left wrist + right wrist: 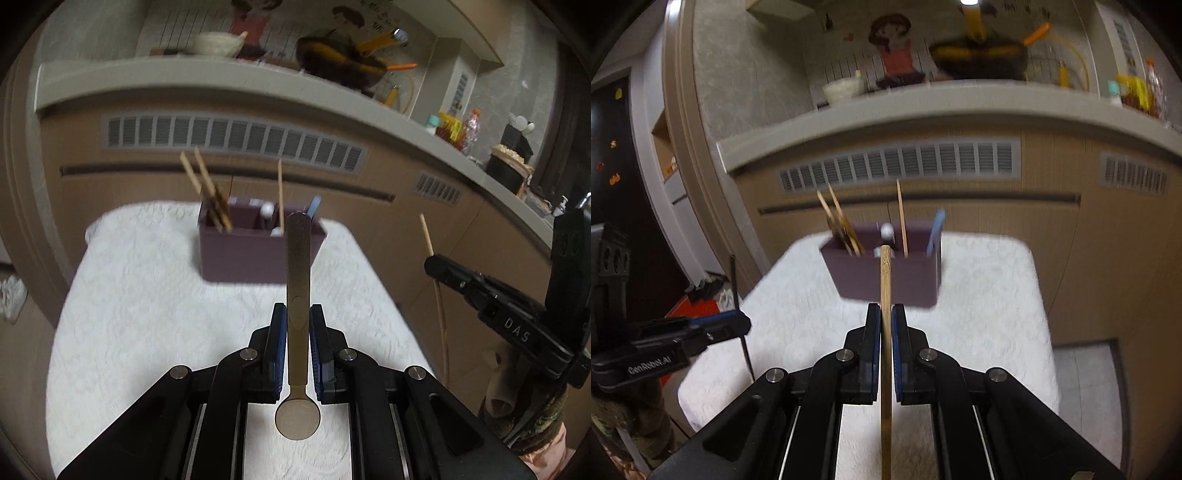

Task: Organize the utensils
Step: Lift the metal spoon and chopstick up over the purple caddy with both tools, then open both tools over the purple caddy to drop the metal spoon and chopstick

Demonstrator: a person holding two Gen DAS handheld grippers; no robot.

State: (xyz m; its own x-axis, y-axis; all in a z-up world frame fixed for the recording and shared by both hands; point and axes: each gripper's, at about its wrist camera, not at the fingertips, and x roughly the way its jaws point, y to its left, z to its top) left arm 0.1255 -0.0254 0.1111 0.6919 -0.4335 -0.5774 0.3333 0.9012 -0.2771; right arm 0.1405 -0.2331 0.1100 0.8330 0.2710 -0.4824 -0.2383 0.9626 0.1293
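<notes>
Left gripper [298, 325] is clamped on spoon [297, 280]; right gripper [885, 325] on chopstick [885, 295]; holder [258, 247], centre frame, could be tipped if either long handle strikes its rim.

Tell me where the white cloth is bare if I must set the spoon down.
White cloth is bare left of and in front of the purple holder, and right of it in the right wrist view. The holder itself is crowded: chopsticks left, spoons in the middle and right.

The utensil box [255, 251] stands near the far edge of the table [147, 332], chopsticks [210, 195] in its left compartment, cabinets [369, 221] behind.
</notes>
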